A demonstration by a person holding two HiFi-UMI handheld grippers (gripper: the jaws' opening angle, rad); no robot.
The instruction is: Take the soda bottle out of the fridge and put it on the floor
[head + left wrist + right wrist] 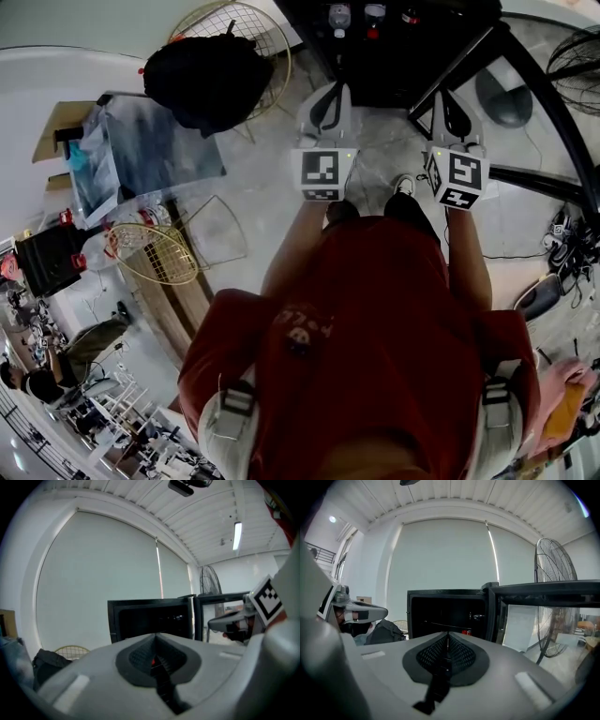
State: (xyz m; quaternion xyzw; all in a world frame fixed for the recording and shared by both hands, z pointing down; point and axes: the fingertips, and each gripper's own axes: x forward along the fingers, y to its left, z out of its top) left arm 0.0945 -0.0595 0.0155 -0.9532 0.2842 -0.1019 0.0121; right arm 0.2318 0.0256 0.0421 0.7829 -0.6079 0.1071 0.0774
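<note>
In front of the person, on the pale floor [253,187], stands the black fridge [440,611]. Its door [534,590] is swung open to the right, and a tall fan [555,597] stands behind that door. To the left of the fridge a black bag [211,75] lies on a wire chair.

By my judgement the task is only at its beginning. The fridge is open, but nothing has been taken out and no bottle stands on the floor — reaching in, gripping, lifting out and setting down are all left to do.

The left tool [154,637] and the right tool [447,634] are held side by side, both pointing at the open fridge. Each has its jaws pressed together with nothing between them, so one of them must open before any grip.

The soda bottle [466,632] is, I believe, the small red-marked thing on the shelf inside the fridge. It is too small to be sure, and the head view shows several small bottles [373,14] there. It is well apart from both tools — ahead of them, and a little to the right of the right tool's closed tip.
</note>
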